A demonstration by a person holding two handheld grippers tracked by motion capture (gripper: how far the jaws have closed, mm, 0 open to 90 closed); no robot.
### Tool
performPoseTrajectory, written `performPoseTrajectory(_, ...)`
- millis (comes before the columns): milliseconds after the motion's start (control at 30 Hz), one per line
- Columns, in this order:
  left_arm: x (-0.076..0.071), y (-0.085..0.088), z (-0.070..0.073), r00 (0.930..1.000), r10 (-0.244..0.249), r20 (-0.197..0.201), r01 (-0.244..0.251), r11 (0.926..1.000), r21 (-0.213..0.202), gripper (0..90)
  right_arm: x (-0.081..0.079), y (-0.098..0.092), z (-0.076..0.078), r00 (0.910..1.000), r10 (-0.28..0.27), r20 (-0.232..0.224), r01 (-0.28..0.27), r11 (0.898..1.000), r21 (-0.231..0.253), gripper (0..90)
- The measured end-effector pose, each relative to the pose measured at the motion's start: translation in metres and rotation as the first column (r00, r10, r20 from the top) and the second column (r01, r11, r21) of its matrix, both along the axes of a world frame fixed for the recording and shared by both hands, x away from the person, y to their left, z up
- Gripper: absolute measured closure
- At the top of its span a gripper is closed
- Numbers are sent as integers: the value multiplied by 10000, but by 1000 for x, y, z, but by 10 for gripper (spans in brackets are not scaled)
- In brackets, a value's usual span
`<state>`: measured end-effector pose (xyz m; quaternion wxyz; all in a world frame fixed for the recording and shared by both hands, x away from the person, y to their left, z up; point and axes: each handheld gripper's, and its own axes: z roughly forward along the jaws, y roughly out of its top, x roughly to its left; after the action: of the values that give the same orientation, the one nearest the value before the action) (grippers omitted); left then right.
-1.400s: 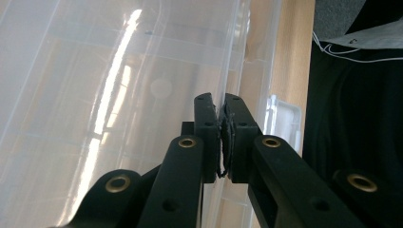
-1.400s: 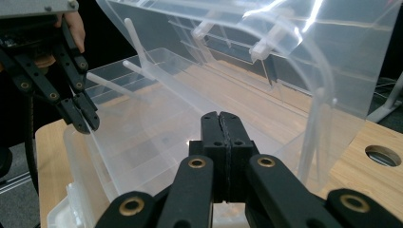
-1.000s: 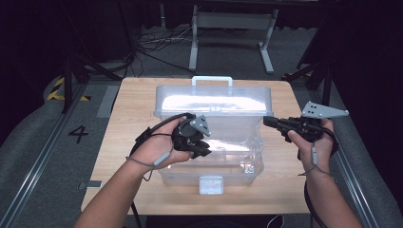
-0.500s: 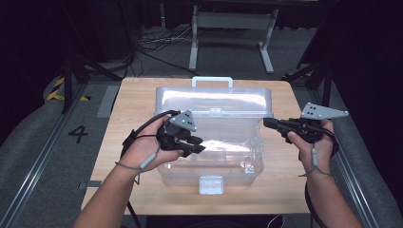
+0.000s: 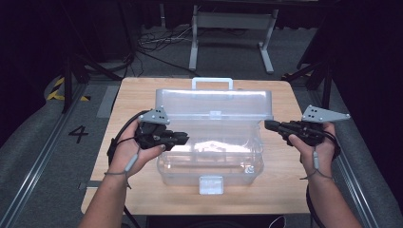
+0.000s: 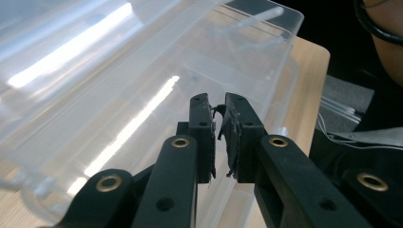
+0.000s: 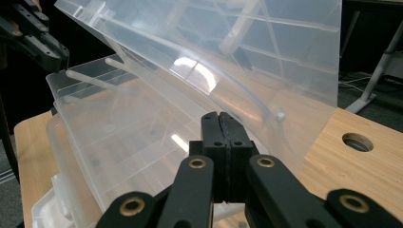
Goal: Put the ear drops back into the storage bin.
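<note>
High view: a clear box (image 5: 211,152) is seen mid-table (image 5: 109,190), lid (image 5: 218,102) raised and leaning back, handle at the far edge, white latch at the near wall. Its long axis runs left to right across the table. The left gripper (image 5: 183,138) is held at the box's left end, tips over the left rim and pointing right, inward. The right gripper (image 5: 268,125) is held just off the lid's right edge, pointing left. The left one is judged the nearer to the box interior; the box lies between the two.

Left gripper view: the jaws have just been closing and stand nearly together, a thin gap left. Something small and dark is noted at the pads; what it is cannot be told. No part of the box is between them. The box's floor, see-through with bright glare streaks, lies ahead and below.

Right gripper view: jaws are pressed flat together, nothing held. The tilted lid (image 7: 228,61) rises directly ahead, with the box's open tray (image 7: 109,142) to its left. The plastic appears thin, ribbed, empty. The left gripper (image 7: 43,47) is seen at the far upper left.
</note>
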<state>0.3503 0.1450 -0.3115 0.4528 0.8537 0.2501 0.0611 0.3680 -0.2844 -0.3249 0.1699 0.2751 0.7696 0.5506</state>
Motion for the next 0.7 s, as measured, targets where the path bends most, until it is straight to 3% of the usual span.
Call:
performPoseTrajectory(200, -3, 15, -3, 9981, 603, 92, -599, 9975, -387, 871, -2, 0, -1, 10000, -4, -39, 3, 10000, -75, 900)
performPoseTrajectory(300, -5, 23, -9, 9871, 1597, 133, -1594, 9869, -251, 879, -3, 0, -1, 10000, 26, -53, -27, 9998, -192, 900)
performPoseTrajectory(367, -5, 28, -11, 9802, 1979, 113, -1975, 9799, -292, 885, -4, 0, -2, 10000, 57, -45, -58, 9997, -237, 900)
performPoseTrajectory(567, -5, 36, -11, 9709, 2384, 236, -2370, 9702, -499, 891, -6, 0, -2, 9999, 119, -68, -122, 9990, -422, 900)
performPoseTrajectory(700, -4, 38, -12, 9686, 2478, 222, -2462, 9675, -571, 891, -7, 0, -2, 9996, 193, -226, -205, 9984, -531, 900)
